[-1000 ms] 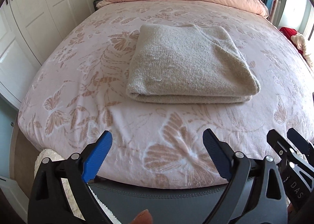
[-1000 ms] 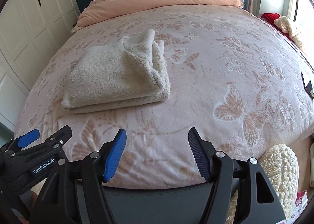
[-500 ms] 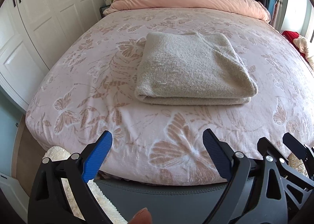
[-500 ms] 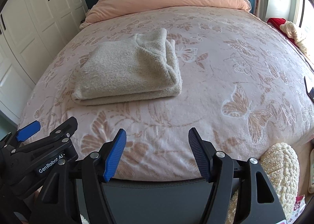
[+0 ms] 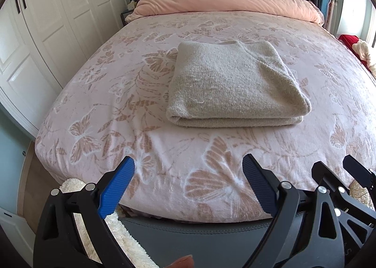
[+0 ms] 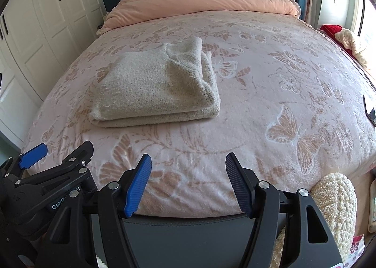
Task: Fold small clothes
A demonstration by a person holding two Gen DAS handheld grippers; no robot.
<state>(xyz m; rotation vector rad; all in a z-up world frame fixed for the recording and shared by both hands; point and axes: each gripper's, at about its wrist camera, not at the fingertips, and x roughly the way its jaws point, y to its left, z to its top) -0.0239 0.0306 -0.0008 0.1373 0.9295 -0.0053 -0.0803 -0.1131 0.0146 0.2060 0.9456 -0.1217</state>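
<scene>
A: Nearest to us, what do we hold?

B: We hold the left hand-held gripper and the right hand-held gripper over the foot edge of the bed. Both have the jaws spread wide and nothing is between the blue pads. Neither one touches any cloth.

A: And the cloth itself?

B: The beige sweater lies further in, near the middle of the butterfly bedspread, well apart from both grippers. It is already a compact rectangle in stacked layers, with a rounded fold edge turned toward us.

A: So how much of the task do we judge is finished?

B: For this piece we think the folding is done. What is left, we cannot say for sure. Maybe we only straighten it, or take another garment.

A: Do the two views differ?

B: Yes. The left view shows the top surface smooth and tidy. The right view shows the sweater's right side, where the layer ends are loose and a little bunched, so this side is less neat. The right view also shows a dark flat object at the bed's right edge; we cannot tell what it is. Farthest, both views show the pink duvet at the headboard.
</scene>
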